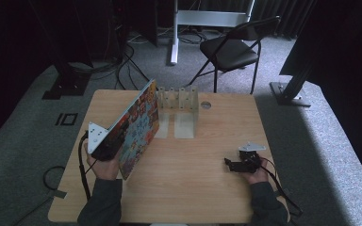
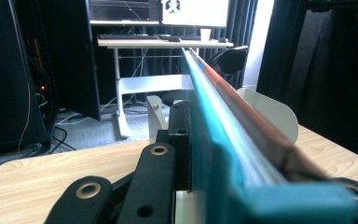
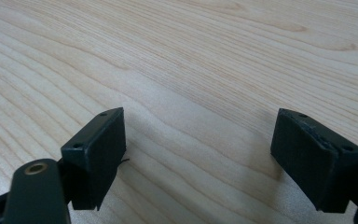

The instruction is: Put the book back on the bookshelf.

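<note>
Book [image 1: 139, 129] time at the wooden table [image 1: 202, 183]. It is big, flat and full of bright colours. The left gripper [image 1: 107, 147] has its jaws squeezed tight on the near, lower edge of the book, close to the left side of the table. The book stands up on a slant. From the grip it goes up and away, toward the far side of the table. Its top far corner is just beside the white rack [image 1: 178, 104], which has upright dividers and stands at the back of the table. I cannot tell if the book touches the rack.

In the left gripper view, the book [image 2: 223, 121] runs straight out from between the black jaws like a thin wall, seen edge on. Its edge looks blue-green, with a brown-red cover on the right side. A white rounded divider [image 2: 272, 114] of the rack sits behind it on the right.

The right gripper [image 1: 239, 165] is well apart from the book, low over the right side of the table. In the right gripper view [image 3: 200, 154], its two jaws are spread wide with only bare wood [image 3: 191, 70] between them.
</note>
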Available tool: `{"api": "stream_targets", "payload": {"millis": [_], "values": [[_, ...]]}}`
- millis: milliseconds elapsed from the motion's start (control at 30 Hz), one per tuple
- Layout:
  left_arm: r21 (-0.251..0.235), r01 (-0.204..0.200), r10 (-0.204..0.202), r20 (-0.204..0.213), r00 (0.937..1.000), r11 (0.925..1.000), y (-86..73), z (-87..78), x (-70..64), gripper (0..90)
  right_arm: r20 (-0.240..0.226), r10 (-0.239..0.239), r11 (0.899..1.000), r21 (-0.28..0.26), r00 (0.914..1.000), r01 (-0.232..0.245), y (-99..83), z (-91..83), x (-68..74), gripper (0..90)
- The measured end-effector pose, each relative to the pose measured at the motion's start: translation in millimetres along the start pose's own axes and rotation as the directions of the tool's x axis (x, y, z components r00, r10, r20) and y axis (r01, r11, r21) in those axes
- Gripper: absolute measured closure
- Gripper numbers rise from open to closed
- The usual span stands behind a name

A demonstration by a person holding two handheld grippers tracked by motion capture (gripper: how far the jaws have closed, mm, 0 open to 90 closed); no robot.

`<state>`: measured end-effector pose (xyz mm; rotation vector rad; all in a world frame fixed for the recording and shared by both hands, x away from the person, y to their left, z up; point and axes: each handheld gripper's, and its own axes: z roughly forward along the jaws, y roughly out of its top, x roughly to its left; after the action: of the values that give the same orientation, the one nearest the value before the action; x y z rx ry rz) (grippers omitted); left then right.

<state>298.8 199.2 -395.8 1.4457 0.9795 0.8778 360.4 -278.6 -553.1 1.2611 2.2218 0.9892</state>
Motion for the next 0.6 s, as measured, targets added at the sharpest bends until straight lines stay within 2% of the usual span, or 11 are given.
{"api": "stream_targets", "payload": {"millis": [600], "values": [[-0.007,0.003,-0.003,-0.027,0.9996,1.0000,-1.0,5.7,-2.5,80.7,0.000,0.001,1.000,0.000,1.0000,-0.001,0.0,0.0,0.1,17.6]]}}
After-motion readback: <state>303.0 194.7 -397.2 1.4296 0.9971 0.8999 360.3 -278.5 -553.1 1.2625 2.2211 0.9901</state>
